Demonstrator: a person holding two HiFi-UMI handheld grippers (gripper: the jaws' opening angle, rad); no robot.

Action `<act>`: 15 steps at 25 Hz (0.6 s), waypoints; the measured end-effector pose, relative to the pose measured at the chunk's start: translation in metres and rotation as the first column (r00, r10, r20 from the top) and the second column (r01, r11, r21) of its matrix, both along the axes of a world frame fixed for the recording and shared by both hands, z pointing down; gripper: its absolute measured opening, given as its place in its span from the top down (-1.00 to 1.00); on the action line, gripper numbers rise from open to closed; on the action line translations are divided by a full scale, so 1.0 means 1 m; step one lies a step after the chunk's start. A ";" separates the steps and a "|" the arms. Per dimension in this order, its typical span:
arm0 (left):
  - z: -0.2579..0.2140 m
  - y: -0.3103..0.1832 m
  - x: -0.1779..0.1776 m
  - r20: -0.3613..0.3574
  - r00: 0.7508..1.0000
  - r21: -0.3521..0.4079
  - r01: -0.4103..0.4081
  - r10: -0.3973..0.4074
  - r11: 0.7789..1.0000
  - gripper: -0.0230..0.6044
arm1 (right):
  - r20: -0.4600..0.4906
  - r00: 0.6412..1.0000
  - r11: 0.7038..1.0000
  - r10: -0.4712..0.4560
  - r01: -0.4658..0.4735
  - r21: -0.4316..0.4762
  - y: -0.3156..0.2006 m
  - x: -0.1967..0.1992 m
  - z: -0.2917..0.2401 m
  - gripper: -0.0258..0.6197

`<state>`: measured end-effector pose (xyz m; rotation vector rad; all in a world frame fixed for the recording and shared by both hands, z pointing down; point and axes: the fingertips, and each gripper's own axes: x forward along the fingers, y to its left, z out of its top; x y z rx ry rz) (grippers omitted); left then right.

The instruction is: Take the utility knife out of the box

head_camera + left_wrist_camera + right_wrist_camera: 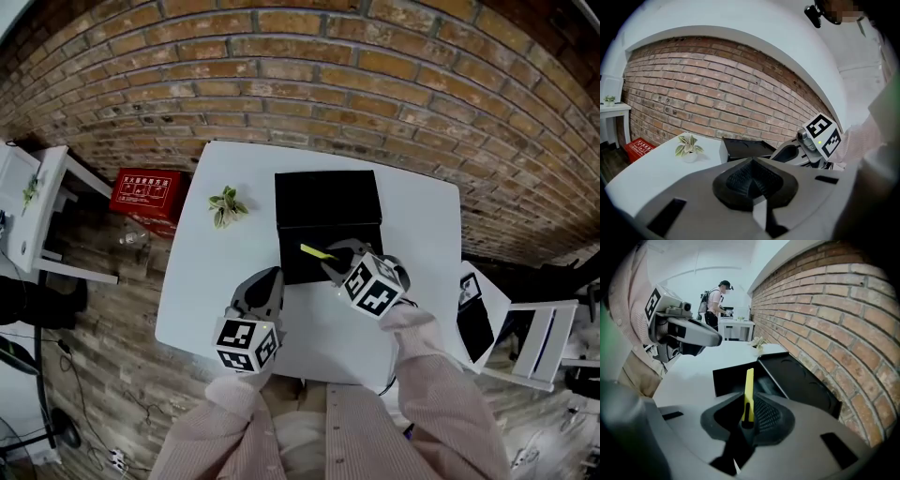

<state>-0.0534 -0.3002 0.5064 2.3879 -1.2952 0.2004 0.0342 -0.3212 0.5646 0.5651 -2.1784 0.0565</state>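
Observation:
On the white table (206, 281), a black box (330, 246) lies open, its lid (326, 195) folded back toward the brick wall. My right gripper (332, 264) is shut on a slim yellow utility knife (317, 251), held above the box's front part. In the right gripper view the utility knife (748, 392) stands up from between the jaws, over the box (733, 377). My left gripper (267, 283) hovers at the box's front left corner, shut with nothing in it. From the left gripper view, the box (740, 149) and the right gripper (806, 150) lie just ahead.
A small potted plant (226, 206) stands on the table left of the box. A red case (145, 192) sits on the floor by the wall, a white shelf (33, 211) far left, a white chair (534, 337) at the right. A person (714, 305) stands far off.

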 end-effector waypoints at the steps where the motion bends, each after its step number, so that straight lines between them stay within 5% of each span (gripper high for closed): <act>1: -0.003 0.001 0.001 0.000 1.000 0.010 -0.003 0.003 1.000 0.95 | 0.010 1.000 1.000 0.004 -0.004 0.016 0.002 0.000 -0.004 0.72; 8: -0.022 0.008 0.000 -0.003 1.000 0.069 -0.017 0.017 0.997 0.95 | 0.139 0.988 0.993 0.070 -0.082 0.083 0.011 0.003 -0.035 0.72; 15: -0.042 0.009 0.000 -0.011 1.000 0.125 -0.019 0.020 0.992 0.95 | 0.355 0.923 0.974 0.147 -0.198 0.111 0.018 0.011 -0.069 0.72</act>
